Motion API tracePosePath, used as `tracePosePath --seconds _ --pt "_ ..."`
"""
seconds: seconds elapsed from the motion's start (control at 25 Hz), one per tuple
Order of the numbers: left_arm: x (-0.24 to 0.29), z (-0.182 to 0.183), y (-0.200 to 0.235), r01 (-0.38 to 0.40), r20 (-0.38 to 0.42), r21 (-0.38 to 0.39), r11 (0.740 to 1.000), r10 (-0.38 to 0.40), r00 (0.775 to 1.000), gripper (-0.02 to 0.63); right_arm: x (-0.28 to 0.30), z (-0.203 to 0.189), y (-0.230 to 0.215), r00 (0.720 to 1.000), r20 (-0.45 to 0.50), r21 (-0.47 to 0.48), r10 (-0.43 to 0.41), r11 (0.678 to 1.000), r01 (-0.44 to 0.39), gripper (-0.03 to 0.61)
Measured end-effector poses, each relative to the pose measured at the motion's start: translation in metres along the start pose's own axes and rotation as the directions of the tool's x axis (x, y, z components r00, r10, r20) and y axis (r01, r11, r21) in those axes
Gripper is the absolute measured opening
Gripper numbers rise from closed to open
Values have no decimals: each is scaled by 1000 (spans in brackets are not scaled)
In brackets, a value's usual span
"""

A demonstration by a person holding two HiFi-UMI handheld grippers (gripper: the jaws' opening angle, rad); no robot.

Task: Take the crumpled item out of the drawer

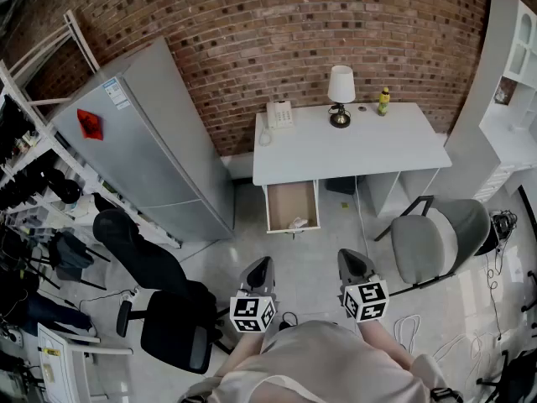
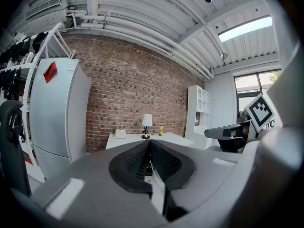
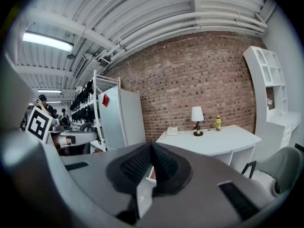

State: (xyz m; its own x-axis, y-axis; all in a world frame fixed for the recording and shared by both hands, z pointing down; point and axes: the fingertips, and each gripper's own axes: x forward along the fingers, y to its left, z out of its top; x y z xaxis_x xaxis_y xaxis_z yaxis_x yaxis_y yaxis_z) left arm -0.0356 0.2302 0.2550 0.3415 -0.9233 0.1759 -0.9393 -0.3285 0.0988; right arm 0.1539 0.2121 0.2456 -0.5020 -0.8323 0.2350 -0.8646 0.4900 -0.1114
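Inside the drawer [image 1: 289,198], pulled open below the worktop [image 1: 352,145], the crumpled item [image 1: 298,222] lies by the front wall, easy to reach. Well short of the drawer, left tool [image 1: 261,267] and right tool [image 1: 353,261] are pinched closed and empty, probably awaiting the approach.

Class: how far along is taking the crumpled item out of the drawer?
Done: the drawer stands open. In hand: nothing; the left gripper and right gripper are shut, empty, short of the desk. Left: reach in, grip the crumpled item lying in the drawer, lift it out.
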Motion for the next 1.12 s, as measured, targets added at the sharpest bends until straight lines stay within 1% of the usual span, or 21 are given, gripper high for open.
tracePosePath --seconds 0.4,0.72,0.84,1.12 --pt "-4 -1 -3 5 -11 0 1000 -5 1000 9 -8 0 2 1000 5 1 -7 1000 7 8" --pt "-7 0 -21 2 -15 13 1000 -2 1000 9 -20 -3 -5 1000 8 6 4 1000 -4 8" --pt "-8 -3 -32 -3 -18 21 1000 4 1000 9 -25 -4 -9 1000 12 -20 3 1000 -3 8" --pt "-13 0 -52 -37 -11 27 999 37 999 9 -33 -9 -17 999 4 -26 49 998 -49 8"
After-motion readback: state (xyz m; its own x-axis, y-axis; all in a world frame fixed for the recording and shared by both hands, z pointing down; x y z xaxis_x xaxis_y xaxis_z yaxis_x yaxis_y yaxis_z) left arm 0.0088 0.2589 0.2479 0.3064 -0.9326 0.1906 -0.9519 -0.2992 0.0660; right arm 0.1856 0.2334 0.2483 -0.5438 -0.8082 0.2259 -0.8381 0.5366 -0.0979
